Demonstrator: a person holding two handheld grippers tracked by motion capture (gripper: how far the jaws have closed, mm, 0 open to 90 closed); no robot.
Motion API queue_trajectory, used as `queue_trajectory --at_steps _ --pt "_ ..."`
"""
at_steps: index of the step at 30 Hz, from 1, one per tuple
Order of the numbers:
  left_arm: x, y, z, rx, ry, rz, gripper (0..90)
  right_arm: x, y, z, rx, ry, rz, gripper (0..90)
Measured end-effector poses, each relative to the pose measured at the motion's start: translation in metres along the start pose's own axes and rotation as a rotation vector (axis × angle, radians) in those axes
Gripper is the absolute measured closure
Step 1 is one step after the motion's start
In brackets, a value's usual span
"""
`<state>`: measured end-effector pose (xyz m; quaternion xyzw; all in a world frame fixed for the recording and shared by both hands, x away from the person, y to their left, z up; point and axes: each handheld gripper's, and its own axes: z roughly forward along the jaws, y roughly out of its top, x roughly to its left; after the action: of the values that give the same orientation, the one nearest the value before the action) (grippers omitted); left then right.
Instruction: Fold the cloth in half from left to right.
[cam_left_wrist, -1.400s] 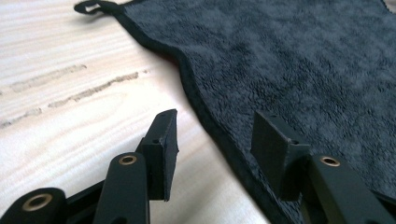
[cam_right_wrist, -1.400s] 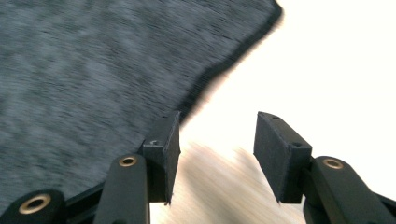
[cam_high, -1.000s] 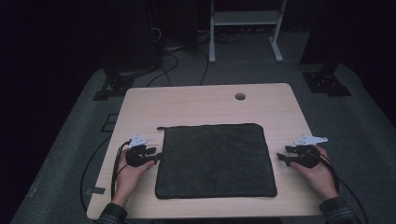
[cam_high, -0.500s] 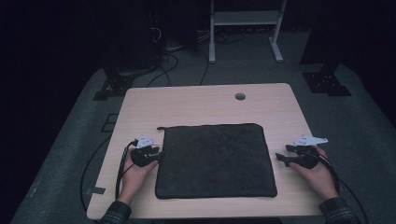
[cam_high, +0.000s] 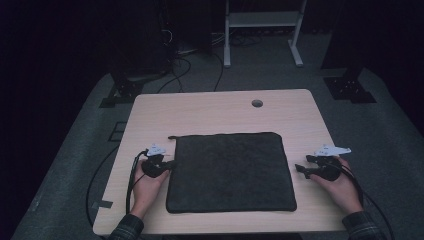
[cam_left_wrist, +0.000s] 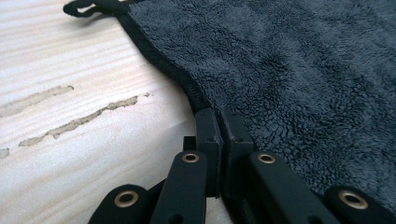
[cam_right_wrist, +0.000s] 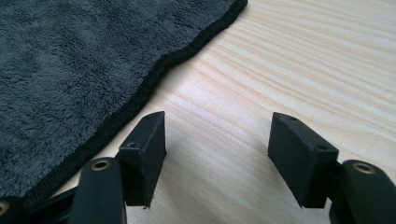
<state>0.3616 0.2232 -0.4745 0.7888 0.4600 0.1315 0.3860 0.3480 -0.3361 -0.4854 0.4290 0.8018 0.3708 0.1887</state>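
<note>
A dark grey towel (cam_high: 230, 170) lies flat on the wooden table (cam_high: 220, 110), with a small hanging loop (cam_high: 171, 137) at its far left corner. My left gripper (cam_high: 172, 163) sits at the towel's left edge. In the left gripper view its jaws (cam_left_wrist: 219, 121) have just been closing and now stand together, with the towel's black hem (cam_left_wrist: 187, 88) running in between them. My right gripper (cam_high: 300, 171) rests just off the towel's right edge. In the right gripper view it (cam_right_wrist: 217, 140) is open over bare wood, its jaws a little wider than a second ago, the towel (cam_right_wrist: 60, 70) beside its left jaw.
A round cable hole (cam_high: 257, 103) sits near the table's far edge. Bare wood runs along both sides of the towel and behind it. Beyond the table stand a white frame's legs (cam_high: 260, 35) and cables on a dark floor.
The left gripper has edged slightly right onto the towel's left edge. The right hand and the towel have stayed where they were.
</note>
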Motion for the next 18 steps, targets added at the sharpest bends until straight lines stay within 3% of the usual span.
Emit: queue_trajectory --at_steps 11,18 --pt "0.007 0.004 -0.011 -0.021 -0.02 -0.02 87.2 0.0 -0.001 0.0 0.0 -0.001 0.003 34.7" --pt "0.015 0.005 -0.017 -0.015 0.006 -0.018 87.2 0.0 -0.001 -0.001 0.001 -0.003 0.006 34.5"
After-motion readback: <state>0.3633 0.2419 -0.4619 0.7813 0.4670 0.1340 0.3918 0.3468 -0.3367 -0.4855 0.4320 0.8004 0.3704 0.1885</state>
